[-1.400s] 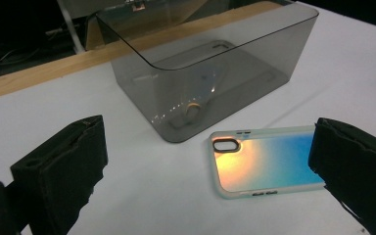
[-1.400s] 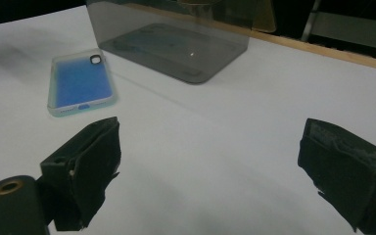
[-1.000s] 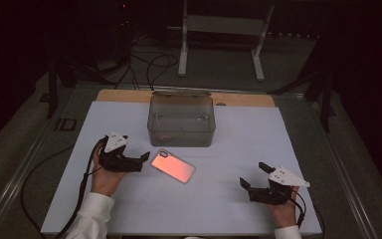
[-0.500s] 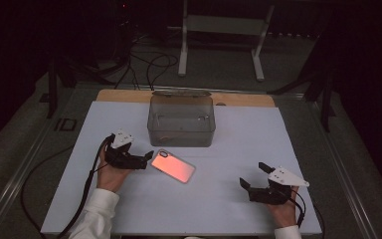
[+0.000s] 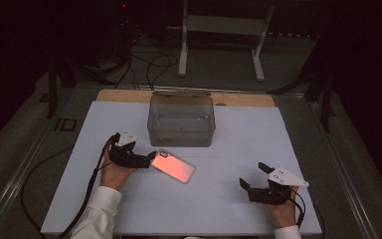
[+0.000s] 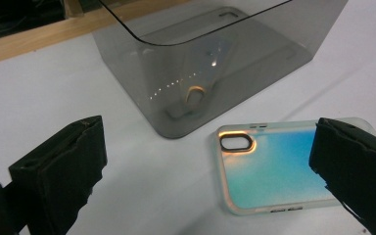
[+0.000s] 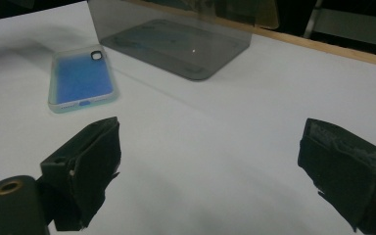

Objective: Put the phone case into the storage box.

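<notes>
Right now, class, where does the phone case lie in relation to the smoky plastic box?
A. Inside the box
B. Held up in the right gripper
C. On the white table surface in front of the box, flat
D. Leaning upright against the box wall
C: the phone case lies flat on the white table surface, just clear of the smoky plastic box, with the left gripper at its end.

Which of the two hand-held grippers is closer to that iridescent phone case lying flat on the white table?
Left. The left gripper is open right at the camera-hole end of the iridescent phone case. The right gripper, also open, sits well off to the case's other side, with bare white table between.
</notes>
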`<state>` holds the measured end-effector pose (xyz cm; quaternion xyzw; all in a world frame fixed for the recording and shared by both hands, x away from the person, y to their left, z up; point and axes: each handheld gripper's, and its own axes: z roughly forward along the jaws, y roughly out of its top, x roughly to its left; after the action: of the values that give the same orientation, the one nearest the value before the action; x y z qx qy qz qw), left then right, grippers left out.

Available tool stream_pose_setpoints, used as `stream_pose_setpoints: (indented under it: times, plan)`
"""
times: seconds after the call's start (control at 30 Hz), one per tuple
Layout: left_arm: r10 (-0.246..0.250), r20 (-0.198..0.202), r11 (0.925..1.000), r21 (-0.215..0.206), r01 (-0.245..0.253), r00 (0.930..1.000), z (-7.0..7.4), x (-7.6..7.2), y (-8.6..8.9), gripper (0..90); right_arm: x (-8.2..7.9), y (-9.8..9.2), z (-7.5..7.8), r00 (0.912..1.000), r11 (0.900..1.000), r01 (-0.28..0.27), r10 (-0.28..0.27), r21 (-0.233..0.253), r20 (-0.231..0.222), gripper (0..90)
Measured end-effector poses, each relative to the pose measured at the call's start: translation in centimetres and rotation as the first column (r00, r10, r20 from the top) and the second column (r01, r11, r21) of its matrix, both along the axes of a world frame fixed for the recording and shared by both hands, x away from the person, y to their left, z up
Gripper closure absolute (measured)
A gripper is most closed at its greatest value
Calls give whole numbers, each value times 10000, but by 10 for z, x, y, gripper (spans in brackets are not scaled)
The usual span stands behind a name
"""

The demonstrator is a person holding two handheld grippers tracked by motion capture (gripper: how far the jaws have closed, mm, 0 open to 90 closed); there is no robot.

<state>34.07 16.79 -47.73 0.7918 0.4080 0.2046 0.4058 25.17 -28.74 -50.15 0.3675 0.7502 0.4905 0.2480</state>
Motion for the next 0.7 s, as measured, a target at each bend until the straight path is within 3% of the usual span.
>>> stream_pose_setpoints:
  times: [0.3,0.43,0.7]
  plan:
    - [-60,-129,9999,160,62,9999,-2,3,-3,31,0,0,0,10000,10000,-13,13,-15,-39,88]
    - [-48,-235,9986,531,61,9997,-3,4,-6,60,0,1,0,10000,10000,-14,14,-9,-56,88]
    - [42,-386,9970,775,-12,9992,-4,7,-12,106,0,1,0,10000,10000,-47,47,-6,-53,88]
